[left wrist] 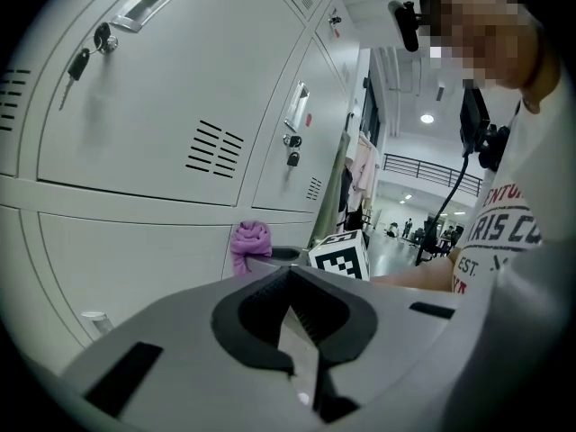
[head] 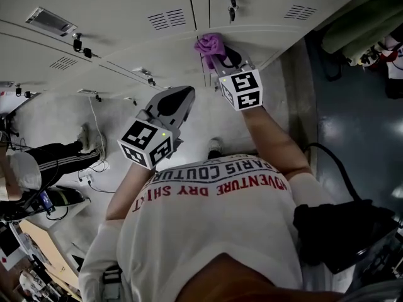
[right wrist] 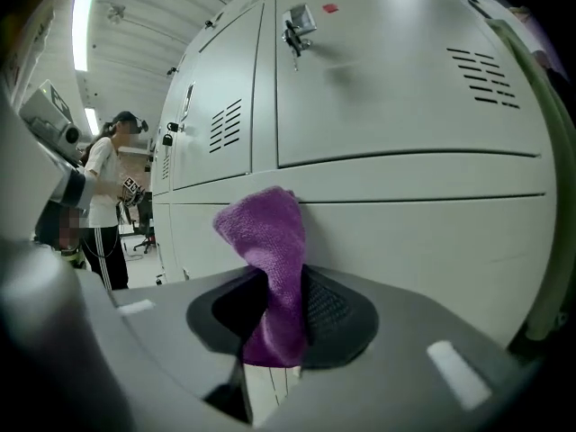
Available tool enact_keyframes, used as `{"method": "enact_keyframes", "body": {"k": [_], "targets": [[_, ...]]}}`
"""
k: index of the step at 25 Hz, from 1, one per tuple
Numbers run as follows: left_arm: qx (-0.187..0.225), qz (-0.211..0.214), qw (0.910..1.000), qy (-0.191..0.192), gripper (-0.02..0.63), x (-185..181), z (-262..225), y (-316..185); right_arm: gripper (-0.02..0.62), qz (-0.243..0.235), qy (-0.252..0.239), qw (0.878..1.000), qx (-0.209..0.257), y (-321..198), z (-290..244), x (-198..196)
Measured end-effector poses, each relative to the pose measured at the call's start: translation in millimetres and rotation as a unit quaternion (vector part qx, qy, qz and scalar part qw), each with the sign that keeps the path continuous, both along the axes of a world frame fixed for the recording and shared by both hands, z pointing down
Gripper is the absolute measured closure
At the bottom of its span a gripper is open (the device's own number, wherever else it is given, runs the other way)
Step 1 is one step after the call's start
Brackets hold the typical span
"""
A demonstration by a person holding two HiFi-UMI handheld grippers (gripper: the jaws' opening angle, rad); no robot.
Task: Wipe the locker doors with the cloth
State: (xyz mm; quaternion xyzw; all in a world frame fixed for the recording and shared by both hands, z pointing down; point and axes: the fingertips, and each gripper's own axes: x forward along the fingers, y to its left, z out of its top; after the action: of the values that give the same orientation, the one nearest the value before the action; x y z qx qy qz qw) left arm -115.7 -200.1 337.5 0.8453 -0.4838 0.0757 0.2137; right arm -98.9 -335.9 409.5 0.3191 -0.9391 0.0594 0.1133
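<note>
A purple cloth [right wrist: 270,250] is pinched in my right gripper [right wrist: 274,318], which is shut on it. The cloth's bunched top presses against the pale grey locker door [right wrist: 405,232], just under the seam between upper and lower doors. In the head view the cloth [head: 210,43] and right gripper [head: 221,58] sit at the locker face [head: 157,49]. My left gripper [head: 173,102] hangs lower and left, off the lockers, shut with nothing in it. From the left gripper view [left wrist: 292,318] the cloth [left wrist: 249,244] shows ahead against the door.
Locker doors carry handles, vents and keys in locks [left wrist: 85,52]. A padlock [right wrist: 292,34] hangs above the cloth. A second person [right wrist: 106,205] stands farther down the locker row. Cables [head: 94,137] trail on the floor at left. A black bag [head: 343,231] sits at my right hip.
</note>
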Motion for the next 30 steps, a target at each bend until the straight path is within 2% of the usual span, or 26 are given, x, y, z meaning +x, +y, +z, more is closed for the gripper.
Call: {"method": "enact_keyframes", "body": {"k": [6,16,24,30], "targets": [[0.002,-0.001,1.0000,-0.001,0.606,5,-2,-9,0.511,0.012,0.009,1.000,0.002,-4,3,-1],[0.002,0.002,1.0000,0.002,0.606,10,0,-17,0.509,0.002,0.014,1.000,0.004,-6,2,7],[-0.003,0.009,0.9999,0.006,0.606,13,8,-24,0.509,0.017,0.013,1.000,0.012,-23,-2,43],[-0.005,0.018,0.9998,0.008,0.606,21,10,-25,0.508,0.053,0.015,0.998,0.013,-41,0,86]]}}
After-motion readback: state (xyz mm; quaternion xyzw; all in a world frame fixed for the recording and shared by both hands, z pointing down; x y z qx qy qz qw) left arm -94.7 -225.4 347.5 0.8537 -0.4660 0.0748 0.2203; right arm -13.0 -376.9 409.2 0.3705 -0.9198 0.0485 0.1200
